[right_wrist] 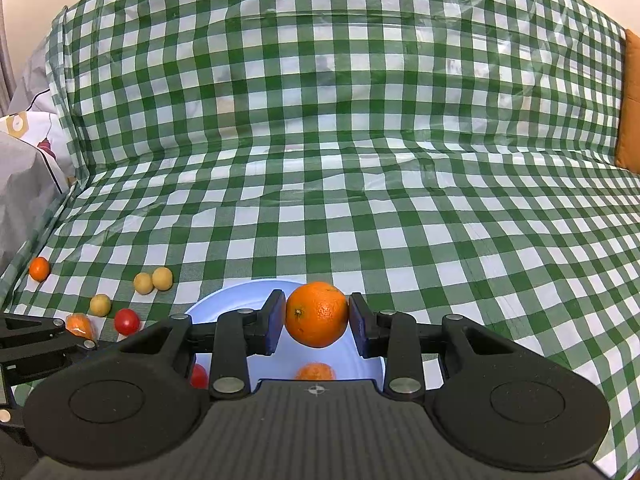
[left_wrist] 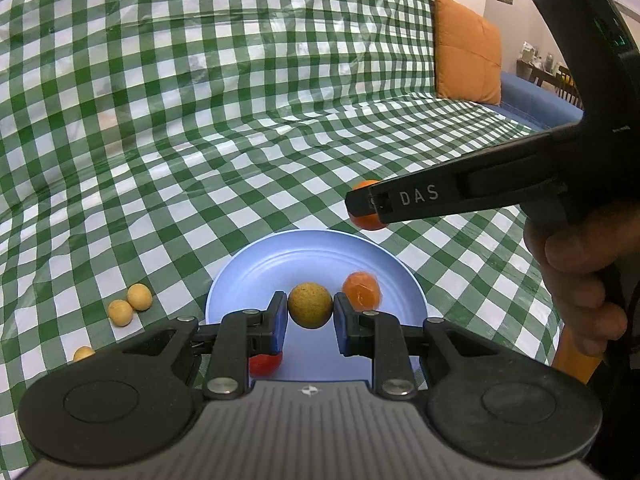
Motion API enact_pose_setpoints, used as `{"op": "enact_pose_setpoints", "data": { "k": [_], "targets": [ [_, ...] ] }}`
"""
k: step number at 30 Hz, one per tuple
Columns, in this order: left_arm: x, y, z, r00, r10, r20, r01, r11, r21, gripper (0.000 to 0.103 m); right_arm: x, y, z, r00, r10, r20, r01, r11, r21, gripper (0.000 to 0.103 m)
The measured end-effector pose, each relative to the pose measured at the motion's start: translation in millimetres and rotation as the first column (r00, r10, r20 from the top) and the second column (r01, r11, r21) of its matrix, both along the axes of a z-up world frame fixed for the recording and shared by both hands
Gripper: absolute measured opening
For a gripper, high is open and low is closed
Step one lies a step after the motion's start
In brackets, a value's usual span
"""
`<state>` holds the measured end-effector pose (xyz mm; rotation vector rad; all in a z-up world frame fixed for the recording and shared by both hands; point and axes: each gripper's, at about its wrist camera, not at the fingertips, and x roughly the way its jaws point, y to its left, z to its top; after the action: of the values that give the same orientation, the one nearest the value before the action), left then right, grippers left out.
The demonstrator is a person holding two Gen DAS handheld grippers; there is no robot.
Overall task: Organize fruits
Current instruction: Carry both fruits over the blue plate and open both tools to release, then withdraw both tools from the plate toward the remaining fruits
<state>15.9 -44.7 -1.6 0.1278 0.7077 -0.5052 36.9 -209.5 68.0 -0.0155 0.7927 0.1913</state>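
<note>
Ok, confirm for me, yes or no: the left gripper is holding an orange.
No: in the left wrist view the left gripper is closed on a small tan fruit above the blue plate, not an orange.

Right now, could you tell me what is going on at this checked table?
A person is sorting fruit onto a light blue plate with two handheld grippers. The left gripper is shut on a small tan round fruit above the plate; the right gripper is shut on an orange, also above it. A wrapped orange fruit already lies on the plate, while more tan fruits and a cherry tomato wait on the cloth.
</note>
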Motion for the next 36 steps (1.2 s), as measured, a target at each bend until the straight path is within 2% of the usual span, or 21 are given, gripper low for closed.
{"op": "enact_pose_setpoints", "data": {
  "k": [21,23,24,25,27,36],
  "targets": [
    [-1.7,-2.0,-0.4,1.0,-0.03,-0.006,0.03,1.0,-0.001,0.027,0.9,2.8,2.2,0.999,0.053,0.011,-0.053,0.998,0.014,0.037],
    [-1.2,-1.6,-0.5,1.0,-0.029,-0.011,0.029,1.0,-0.01,0.029,0.8,3.5,1.5,0.998,0.057,0.001,-0.057,0.998,0.011,0.038],
    [-1.1,-1.2,-0.7,0.999,-0.03,-0.018,0.03,0.999,-0.015,0.033,0.3,4.9,1.7,0.998,0.058,0.003,-0.058,0.998,0.002,0.04],
    [-0.9,-0.9,-0.6,0.999,-0.029,-0.02,0.028,0.999,-0.02,0.035,-0.2,5.6,2.4,0.998,0.057,0.009,-0.057,0.998,-0.003,0.048],
    [-1.5,-1.7,-0.3,0.999,-0.028,-0.016,0.028,0.999,-0.016,0.036,-0.5,5.0,3.9,0.999,0.053,0.013,-0.053,0.999,0.002,0.053],
    [-0.8,-1.3,-0.3,1.0,-0.021,-0.011,0.021,1.0,-0.015,0.036,-0.6,6.0,3.6,0.999,0.05,0.009,-0.05,0.999,-0.004,0.054]
  ]
}}
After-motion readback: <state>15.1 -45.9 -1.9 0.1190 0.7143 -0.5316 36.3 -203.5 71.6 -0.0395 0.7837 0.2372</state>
